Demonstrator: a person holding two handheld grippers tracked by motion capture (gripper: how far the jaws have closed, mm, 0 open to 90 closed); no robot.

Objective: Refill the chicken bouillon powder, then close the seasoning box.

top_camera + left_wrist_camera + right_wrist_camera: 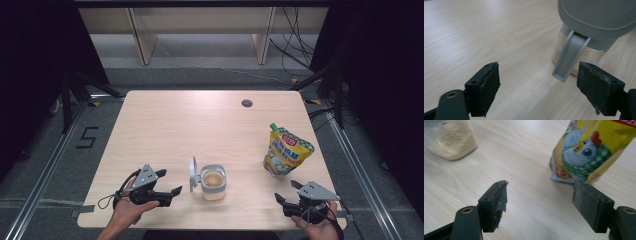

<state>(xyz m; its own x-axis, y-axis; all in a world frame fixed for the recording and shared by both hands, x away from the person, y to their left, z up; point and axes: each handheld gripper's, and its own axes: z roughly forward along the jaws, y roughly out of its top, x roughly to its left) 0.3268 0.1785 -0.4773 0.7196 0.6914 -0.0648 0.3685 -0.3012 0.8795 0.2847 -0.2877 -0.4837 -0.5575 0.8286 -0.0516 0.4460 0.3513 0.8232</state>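
- left gripper point(167, 182), jaws apart and empty, sits just beside the jar point(213, 183); the raised lid point(192, 173) and its latch point(569, 58) hang between the jaws, so a bump could tip the grain-filled jar.
- right gripper point(286, 191), jaws wide and empty, is near the yellow pouch point(286, 150) standing at the table's point(200, 120) right side; an off-centre squeeze may topple it.

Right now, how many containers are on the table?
2. A clear jar of pale granules with its grey flip lid open stands near the front middle, and a yellow pouch stands upright to its right, nearer the right edge. Nothing seems to be hidden.
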